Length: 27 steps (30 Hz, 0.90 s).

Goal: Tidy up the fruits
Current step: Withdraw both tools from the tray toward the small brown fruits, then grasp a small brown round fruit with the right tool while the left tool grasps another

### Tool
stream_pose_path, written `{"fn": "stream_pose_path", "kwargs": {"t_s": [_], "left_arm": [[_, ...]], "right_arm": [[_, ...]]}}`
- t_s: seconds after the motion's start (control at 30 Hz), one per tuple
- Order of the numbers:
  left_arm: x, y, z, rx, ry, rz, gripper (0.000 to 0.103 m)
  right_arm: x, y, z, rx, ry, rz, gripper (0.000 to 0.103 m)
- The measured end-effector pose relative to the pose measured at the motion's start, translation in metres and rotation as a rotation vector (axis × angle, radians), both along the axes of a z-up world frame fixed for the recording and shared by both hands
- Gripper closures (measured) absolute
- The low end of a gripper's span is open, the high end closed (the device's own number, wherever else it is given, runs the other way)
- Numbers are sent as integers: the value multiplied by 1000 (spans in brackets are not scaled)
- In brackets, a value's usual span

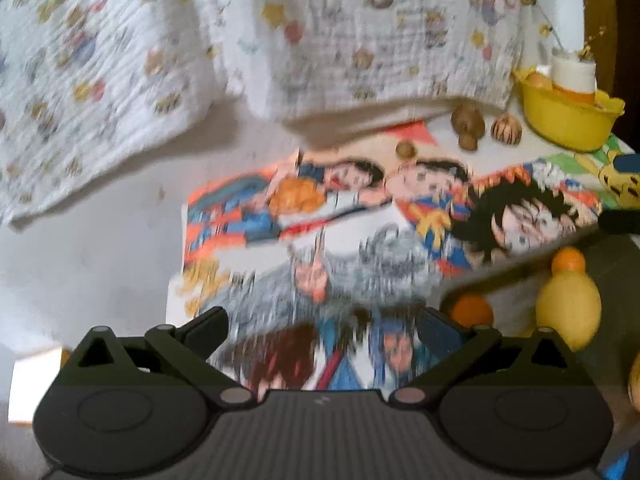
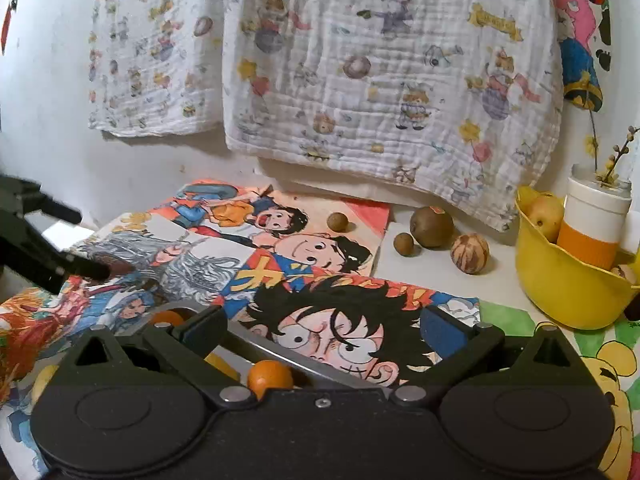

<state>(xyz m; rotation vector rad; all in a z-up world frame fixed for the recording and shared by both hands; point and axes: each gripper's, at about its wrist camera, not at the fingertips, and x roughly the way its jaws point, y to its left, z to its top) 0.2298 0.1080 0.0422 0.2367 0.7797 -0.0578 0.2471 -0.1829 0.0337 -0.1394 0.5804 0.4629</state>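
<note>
My left gripper (image 1: 324, 320) is open over the cartoon posters with nothing between its fingers; this view is blurred. To its right lie a lemon (image 1: 568, 308) and two oranges (image 1: 472, 312) (image 1: 568, 260). My right gripper (image 2: 322, 320) is also open and empty, above a metal tray rim (image 2: 280, 348) with an orange (image 2: 270, 378) just under it and another orange (image 2: 168, 316) by the left finger. Further back sit a large brown fruit (image 2: 432, 227), two small brown ones (image 2: 338, 222) (image 2: 403, 244) and a striped round fruit (image 2: 470, 253).
A yellow basket (image 2: 560, 292) at the right holds a yellowish fruit (image 2: 546, 212) and a white-and-orange cup (image 2: 592, 224) with twigs. A printed cloth (image 2: 360, 80) hangs on the wall behind. The left gripper's black body (image 2: 60, 256) shows at the left edge.
</note>
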Motion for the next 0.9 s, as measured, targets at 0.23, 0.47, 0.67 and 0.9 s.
{"fn": "stream_pose_path", "kwargs": {"t_s": [0.23,0.47,0.67,0.9], "left_arm": [[47,-26,3,-20,-74,-108,0],[105,-49,-11,-68,-105,-162,0],[159,-58,-31,-96,-81,-170,1],[215,-66,-55,-175,-39,-158,1]], "right_arm": [[15,2,1,-88,-35,-16,1],[42,3,-10,-165,-63,-57,1],[89,11,-24,-198,-19,-68,1],[154,18,-43,-105,111,-85,1]]}}
